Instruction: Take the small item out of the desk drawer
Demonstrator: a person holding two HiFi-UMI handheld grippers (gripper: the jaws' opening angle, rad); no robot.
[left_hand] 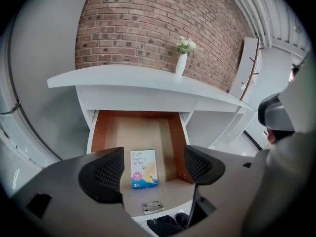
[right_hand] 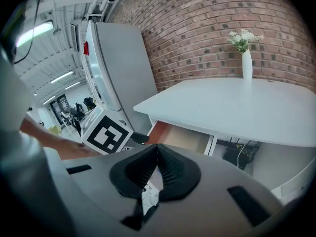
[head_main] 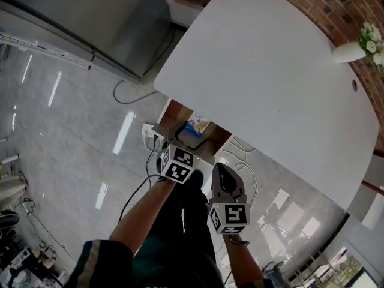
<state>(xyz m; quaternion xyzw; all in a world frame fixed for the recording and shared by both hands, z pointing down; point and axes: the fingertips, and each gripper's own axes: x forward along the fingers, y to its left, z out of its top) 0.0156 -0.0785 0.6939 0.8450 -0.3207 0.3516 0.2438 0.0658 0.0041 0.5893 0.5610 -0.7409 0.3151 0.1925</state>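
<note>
The desk drawer stands pulled out below the white desk top. Inside it, close to the front wall, a small blue and white bandage box lies flat; the head view shows the same box in the drawer. My left gripper hovers just in front of the drawer, open, with its fingers on either side of the box in the picture but not touching it. My right gripper hangs back to the right of the drawer, shut and empty, and also shows in the head view.
A white vase with flowers stands at the desk's far edge by the brick wall. A tall grey cabinet stands left of the desk. Cables and a power strip lie on the glossy floor. A metal lock plate sits on the drawer's front edge.
</note>
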